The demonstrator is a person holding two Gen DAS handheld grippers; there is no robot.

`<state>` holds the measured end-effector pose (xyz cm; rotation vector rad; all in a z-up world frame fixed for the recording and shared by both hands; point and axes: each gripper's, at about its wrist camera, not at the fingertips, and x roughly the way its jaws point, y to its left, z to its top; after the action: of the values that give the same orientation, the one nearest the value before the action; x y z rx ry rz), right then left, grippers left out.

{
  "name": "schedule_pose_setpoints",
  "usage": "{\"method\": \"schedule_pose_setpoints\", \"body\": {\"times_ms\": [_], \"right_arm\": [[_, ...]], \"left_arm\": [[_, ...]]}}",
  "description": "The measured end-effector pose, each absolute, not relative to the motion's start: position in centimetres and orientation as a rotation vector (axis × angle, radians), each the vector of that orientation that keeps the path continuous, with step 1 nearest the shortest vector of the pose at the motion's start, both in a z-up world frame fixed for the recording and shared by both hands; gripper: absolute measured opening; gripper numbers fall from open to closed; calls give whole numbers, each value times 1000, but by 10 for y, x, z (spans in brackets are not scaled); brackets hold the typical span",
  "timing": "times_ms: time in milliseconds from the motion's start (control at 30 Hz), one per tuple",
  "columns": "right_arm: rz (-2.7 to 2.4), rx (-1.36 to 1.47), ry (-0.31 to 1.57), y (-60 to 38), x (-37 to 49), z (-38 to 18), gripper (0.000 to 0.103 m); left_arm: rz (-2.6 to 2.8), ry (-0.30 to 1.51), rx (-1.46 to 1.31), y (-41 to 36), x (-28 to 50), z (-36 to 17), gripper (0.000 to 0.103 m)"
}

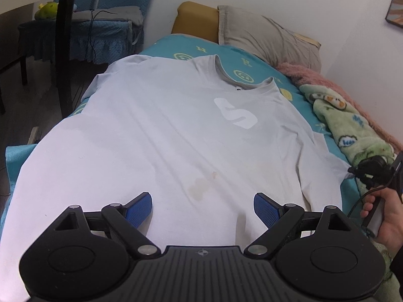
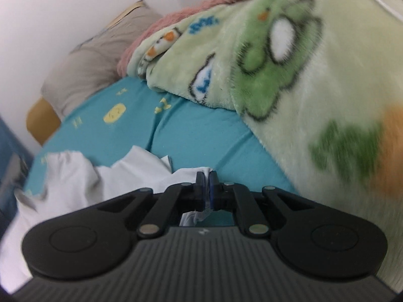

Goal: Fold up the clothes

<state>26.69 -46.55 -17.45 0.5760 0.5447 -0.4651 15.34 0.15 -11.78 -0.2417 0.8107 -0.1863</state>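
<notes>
A white T-shirt (image 1: 163,130) lay spread face up on the teal bedsheet (image 1: 173,42), its long axis running away from the left wrist camera along the length of the bed: the hem sat nearest the lens and the neck opening pointed toward the grey pillow (image 1: 269,37) at the head end. A white printed mark (image 1: 235,112) showed on the chest, and a faint yellowish stain (image 1: 201,186) marked the lower front. One sleeve stretched out to the right side of the garment, and its tip met the right gripper (image 1: 352,171), which a hand (image 1: 385,216) held at the frame's edge. In the right wrist view that right gripper (image 2: 207,176) had its fingers pressed together with a fold of the white fabric (image 2: 126,168) pinched between the blue pads, the cloth bunched and rumpled just to the left over the sheet. The left gripper (image 1: 202,203) hovered above the hem with its blue pads (image 1: 141,205) spread wide apart and nothing between them. A green cartoon-print fleece blanket (image 2: 302,75) was heaped along the wall side, right of the shirt, over a pink one (image 1: 302,71). A dark chair (image 1: 65,37) stood beside the bed on the left.
</notes>
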Motion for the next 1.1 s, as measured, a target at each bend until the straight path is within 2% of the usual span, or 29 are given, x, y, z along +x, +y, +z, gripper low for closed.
{"method": "schedule_pose_setpoints", "body": {"times_ms": [67,133,167,200,233,267,500,633,700,900,933,967,1033,1067,1100], "right_arm": [[-439,575,554,-466,266,-171,11],[-406,608,589,-466,261,-164,18],[-390,618,607,-464,257,-161,41],[-372,619,605,-460,248,-154,71],[-353,616,598,-456,239,-148,82],[-333,611,587,-450,226,-139,86],[-201,623,548,-402,113,-78,84],[-142,636,498,-375,40,-47,84],[-113,642,474,-361,4,-32,85],[-95,683,451,-350,-51,-43,86],[-90,693,443,-351,-53,-43,86],[-84,701,433,-352,-54,-43,86],[-82,709,431,-354,-51,-44,86],[-80,710,436,-355,-50,-45,86],[-76,711,443,-355,-49,-47,86]], "left_arm": [[-201,813,-227,-3,152,-118,89],[-216,815,-212,-7,150,-119,89],[-225,816,-206,-9,149,-119,89],[-239,816,-202,-11,147,-118,89],[-252,817,-198,-13,145,-117,89],[-267,817,-194,-15,142,-116,89],[-393,834,-154,-27,112,-108,88],[-543,892,-101,-44,83,-111,84],[-631,947,-92,-54,70,-115,81],[-711,1055,12,-86,39,-140,65],[-709,1044,36,-89,36,-141,61],[-718,1045,45,-92,34,-141,45],[-735,1046,63,-98,32,-142,21],[-743,1046,72,-101,31,-141,12],[-750,1041,86,-105,32,-139,8]]}}
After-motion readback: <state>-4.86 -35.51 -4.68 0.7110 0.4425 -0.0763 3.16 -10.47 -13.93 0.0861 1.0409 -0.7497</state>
